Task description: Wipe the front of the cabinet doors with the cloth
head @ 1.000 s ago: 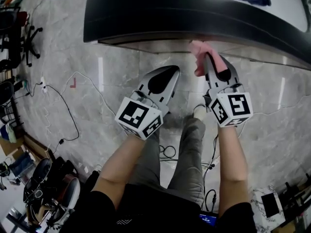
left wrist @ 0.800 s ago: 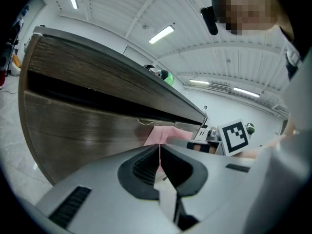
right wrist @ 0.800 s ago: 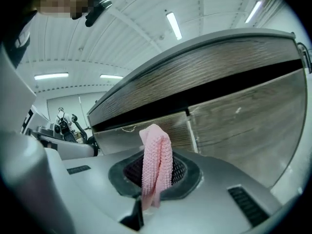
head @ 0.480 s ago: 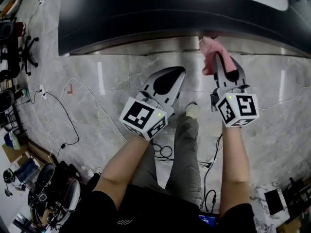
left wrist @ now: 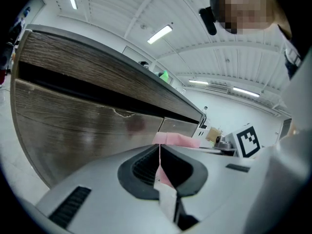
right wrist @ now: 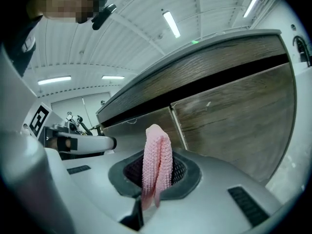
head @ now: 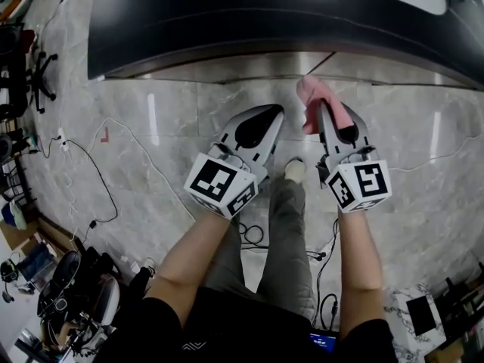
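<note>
- Cloth (head: 316, 100), pink knit, is bunched and pinched in the right gripper (head: 333, 121); its jaws are clamped on it, and a folded wad sticks up past the tips.
- Right gripper view: the cloth (right wrist: 157, 162) points at the wood-grain cabinet doors (right wrist: 234, 126), about level with the vertical seam between two doors.
- Head view: the cloth tip sits just at the cabinet front (head: 249, 66), low, below the dark countertop (head: 302, 21). Whether it actually touches the door I can't tell.
- Left gripper (head: 266, 113) has its jaws closed together with nothing between them. It hangs near the right gripper, over the marble floor (head: 166, 119), apart from the cabinet.
- Progress is a judgement only: no wet streaks or clean/dirty contrast show on the doors, so wiped area can't be read off.
- Cloth is gripped and at the doors, so pickup is done; the wiping pass looks under way or about to start.
- Left to do, probably: sweep across both door faces, including the long door seen in the left gripper view (left wrist: 83, 126).
</note>
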`<state>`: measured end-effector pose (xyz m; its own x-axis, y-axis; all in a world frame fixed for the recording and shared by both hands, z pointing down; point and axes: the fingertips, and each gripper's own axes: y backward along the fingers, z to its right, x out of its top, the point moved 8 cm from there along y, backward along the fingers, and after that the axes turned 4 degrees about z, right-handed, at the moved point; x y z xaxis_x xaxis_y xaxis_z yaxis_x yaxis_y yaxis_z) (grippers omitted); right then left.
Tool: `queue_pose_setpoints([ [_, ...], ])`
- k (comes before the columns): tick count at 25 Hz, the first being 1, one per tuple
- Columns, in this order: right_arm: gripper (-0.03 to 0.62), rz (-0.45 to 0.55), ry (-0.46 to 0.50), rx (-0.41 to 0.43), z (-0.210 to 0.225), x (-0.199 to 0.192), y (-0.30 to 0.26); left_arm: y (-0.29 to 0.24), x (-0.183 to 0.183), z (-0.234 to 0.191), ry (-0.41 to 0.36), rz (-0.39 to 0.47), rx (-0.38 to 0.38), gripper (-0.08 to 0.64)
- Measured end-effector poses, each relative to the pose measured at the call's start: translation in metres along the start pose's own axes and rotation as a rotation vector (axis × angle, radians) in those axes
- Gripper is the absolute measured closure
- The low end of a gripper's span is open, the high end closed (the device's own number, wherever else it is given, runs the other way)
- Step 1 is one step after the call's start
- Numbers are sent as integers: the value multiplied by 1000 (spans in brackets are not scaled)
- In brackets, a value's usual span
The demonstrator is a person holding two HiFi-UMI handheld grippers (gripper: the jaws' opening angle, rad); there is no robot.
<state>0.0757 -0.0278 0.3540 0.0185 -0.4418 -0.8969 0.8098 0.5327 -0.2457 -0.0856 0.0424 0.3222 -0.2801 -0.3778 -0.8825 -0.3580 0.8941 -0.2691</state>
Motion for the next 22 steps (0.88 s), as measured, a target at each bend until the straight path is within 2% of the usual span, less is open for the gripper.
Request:
queue_pose_setpoints([
  [4, 548, -49, 17, 77, -33, -19, -16, 21, -10, -13, 11, 7, 37, 546],
  [8, 548, -71, 23, 138, -67, -37, -44, 50, -19, -45, 20, 16, 92, 546],
  [16, 548, -128, 58, 231, -131, -56, -78, 126, -25, -95, 39, 52, 233, 546],
  [22, 548, -173, 103, 266, -170, -84, -120, 174, -40, -135, 54, 59, 305, 546],
])
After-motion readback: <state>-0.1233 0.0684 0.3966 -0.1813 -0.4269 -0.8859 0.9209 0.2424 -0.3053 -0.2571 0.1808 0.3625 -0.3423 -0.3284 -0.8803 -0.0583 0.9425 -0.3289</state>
